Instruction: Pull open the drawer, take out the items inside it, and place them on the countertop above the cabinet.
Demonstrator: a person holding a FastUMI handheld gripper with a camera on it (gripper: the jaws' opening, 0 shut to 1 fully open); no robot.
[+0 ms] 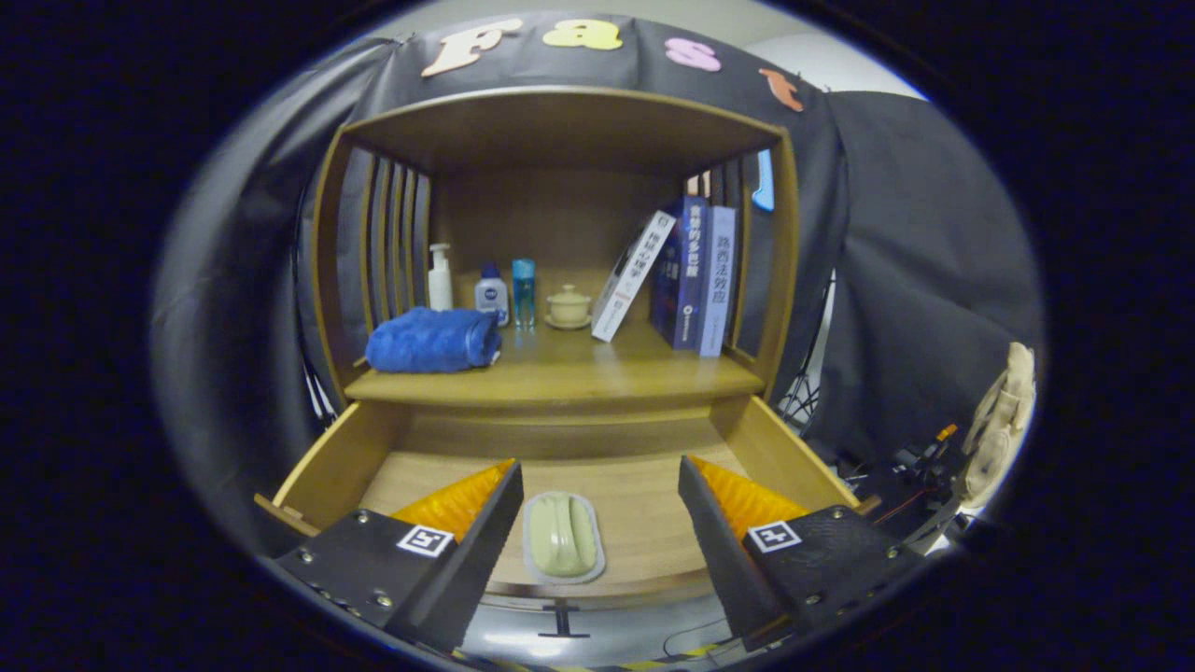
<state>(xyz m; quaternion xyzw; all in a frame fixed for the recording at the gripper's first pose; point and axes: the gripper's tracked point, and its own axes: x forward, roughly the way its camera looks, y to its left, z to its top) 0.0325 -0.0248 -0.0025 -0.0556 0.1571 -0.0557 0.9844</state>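
Note:
The wooden drawer [327, 467] stands pulled out below the cabinet's countertop [569, 378]. On its floor lies a pale green soap-like bar in a light tray [562, 537], near the drawer's front edge. My gripper [597, 481] hovers above the drawer, open, with the green bar between the two fingers and apart from both. On the countertop rests a rolled blue towel [432, 340] at the left.
At the back of the countertop stand a white pump bottle [440, 277], a small white bottle [491, 292], a blue tube [524, 291] and a lidded cup on a saucer [569, 306]. Books [686, 275] lean at the right. The cabinet's slatted sides enclose the shelf.

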